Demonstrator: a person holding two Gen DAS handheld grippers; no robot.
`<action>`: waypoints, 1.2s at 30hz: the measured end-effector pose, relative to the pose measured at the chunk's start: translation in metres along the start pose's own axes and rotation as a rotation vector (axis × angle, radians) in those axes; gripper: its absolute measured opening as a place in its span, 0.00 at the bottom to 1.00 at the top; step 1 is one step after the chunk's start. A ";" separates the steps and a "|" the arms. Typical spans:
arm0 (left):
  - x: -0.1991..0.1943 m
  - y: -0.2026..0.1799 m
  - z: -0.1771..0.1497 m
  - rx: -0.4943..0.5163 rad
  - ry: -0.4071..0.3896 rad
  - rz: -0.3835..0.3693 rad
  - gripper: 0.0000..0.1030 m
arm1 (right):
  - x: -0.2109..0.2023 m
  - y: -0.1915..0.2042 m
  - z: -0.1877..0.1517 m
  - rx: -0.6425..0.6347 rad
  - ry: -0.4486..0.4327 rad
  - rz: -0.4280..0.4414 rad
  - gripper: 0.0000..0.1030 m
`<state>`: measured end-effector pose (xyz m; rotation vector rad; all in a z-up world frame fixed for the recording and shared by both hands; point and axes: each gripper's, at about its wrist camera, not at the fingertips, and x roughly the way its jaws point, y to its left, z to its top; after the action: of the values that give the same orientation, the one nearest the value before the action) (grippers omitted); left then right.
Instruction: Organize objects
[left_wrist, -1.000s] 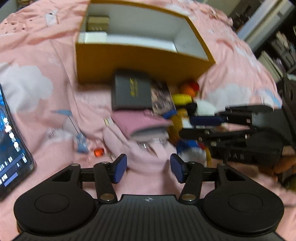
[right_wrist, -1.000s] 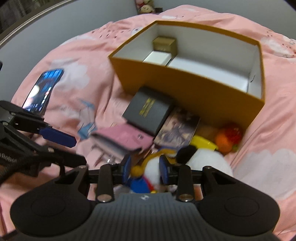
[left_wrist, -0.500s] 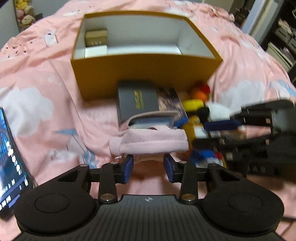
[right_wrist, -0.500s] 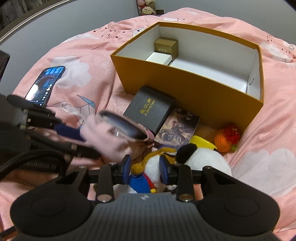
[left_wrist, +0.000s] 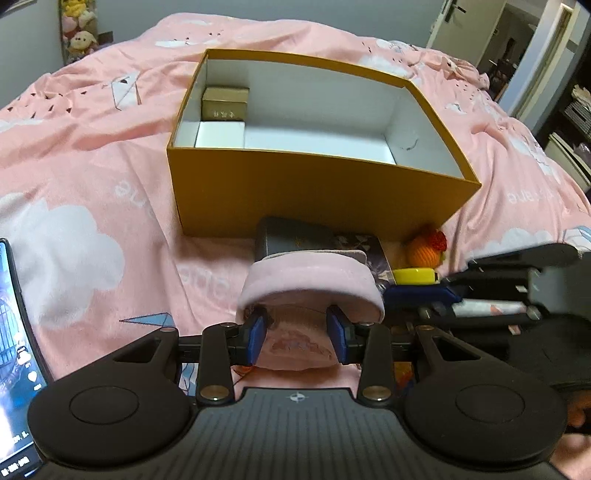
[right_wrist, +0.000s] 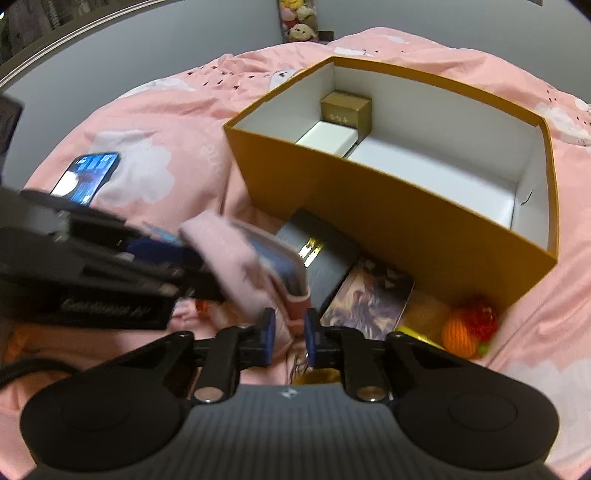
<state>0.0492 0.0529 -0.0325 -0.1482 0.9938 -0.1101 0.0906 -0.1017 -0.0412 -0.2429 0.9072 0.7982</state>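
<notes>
Both grippers hold the pink pouch (left_wrist: 309, 288), lifted just in front of the yellow box (left_wrist: 314, 192), above the clutter by its near wall. Left gripper (left_wrist: 297, 334) pinches the pouch's near soft end, blue pads (left_wrist: 256, 332) pressing the fabric, jaws part spread around it. Right gripper (right_wrist: 288, 328) has just closed further, jaws nearly pressed together on a thin pink edge or tab of the pouch, pinching it; the frame is blurred there so how deep the bite is can't be told. The pouch mouth looks open, with something bluish inside in the right wrist view

Box: open top, mostly bare white floor, gold small box (left_wrist: 225, 103) and white small box (left_wrist: 220, 134) packed in its far-left corner. Black case (right_wrist: 321, 258) and picture card (right_wrist: 369, 299) lie against the box's near wall, orange knitted toy (right_wrist: 467, 326) at the box's near-right corner, phone (right_wrist: 86, 177) well left of the box on the pink bedsheet (left_wrist: 92, 177)

Likely step: carry the pouch over the near wall into the box. To do it well: keep both pinches firm, move the hands together so the fabric isn't stretched or torn from the thin right-hand bite, keep the mouth up so contents don't spill, clear the rim before lowering, set it beside the small boxes on bare floor, release only once it rests
</notes>
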 end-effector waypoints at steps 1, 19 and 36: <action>0.000 0.001 -0.001 0.009 0.005 -0.001 0.45 | 0.003 -0.001 0.002 0.011 -0.002 -0.005 0.12; -0.001 0.005 -0.007 0.003 -0.002 0.004 0.47 | -0.005 -0.005 0.007 -0.031 -0.009 0.041 0.14; -0.007 0.005 -0.009 -0.056 -0.038 0.024 0.47 | 0.016 0.035 -0.006 -0.210 -0.014 0.069 0.31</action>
<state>0.0379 0.0583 -0.0320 -0.1887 0.9612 -0.0570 0.0681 -0.0718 -0.0529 -0.3911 0.8225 0.9591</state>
